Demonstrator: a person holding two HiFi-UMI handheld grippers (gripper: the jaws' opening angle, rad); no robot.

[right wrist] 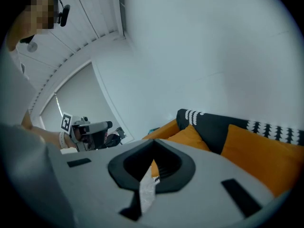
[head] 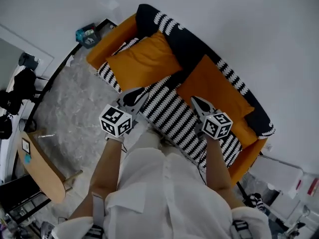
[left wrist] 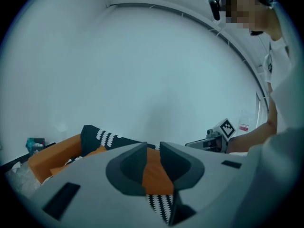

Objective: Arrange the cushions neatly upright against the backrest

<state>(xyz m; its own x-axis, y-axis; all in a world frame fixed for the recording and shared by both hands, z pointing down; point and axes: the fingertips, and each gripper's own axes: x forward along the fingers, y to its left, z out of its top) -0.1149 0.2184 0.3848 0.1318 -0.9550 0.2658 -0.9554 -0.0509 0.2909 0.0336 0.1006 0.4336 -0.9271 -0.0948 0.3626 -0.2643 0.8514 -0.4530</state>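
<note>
Cushions (head: 144,63) lean against the sofa backrest (head: 192,44). My left gripper (head: 132,97) hovers slightly spread, my right gripper (head: 201,103) pressed together, both empty; a clumsy push could tip one flat onto the seat (head: 172,113).

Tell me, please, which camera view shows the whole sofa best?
The head view: the sofa lies end to end below. The left gripper view catches just one end with its armrest; the right gripper view only the backrest and orange cushions.

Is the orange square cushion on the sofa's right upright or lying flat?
Upright: in the right gripper view the orange square cushion stands on edge, leaning against the black backrest.
</note>
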